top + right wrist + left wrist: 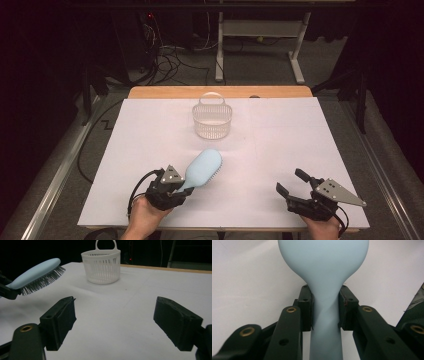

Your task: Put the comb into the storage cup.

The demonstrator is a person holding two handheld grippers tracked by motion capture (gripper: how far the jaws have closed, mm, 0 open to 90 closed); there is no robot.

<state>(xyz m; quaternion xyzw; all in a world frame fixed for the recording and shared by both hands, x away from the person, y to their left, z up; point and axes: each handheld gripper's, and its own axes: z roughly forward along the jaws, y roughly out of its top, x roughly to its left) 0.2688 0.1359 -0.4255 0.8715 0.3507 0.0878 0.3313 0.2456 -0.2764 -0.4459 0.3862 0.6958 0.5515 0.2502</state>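
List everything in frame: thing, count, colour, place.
hairbrush: 1, light blue with dark bristles, near left of the table, handle clamped in the left hand-held gripper, head raised and pointing toward the basket
basket: 1, white slotted plastic with a loop handle, upright, far centre of the table
table: 1, white sheet over a wooden top
desk frame: 1, white, on the floor behind the table
floor cables: several, dark, far left
left hand-held gripper: 1, black, shut on the hairbrush handle
right hand-held gripper: 1, black, near right, jaws open, nothing between them

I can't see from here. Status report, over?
Left gripper shut on hairbrush handle, brush lifted. Right gripper open, empty. Path to basket clear.
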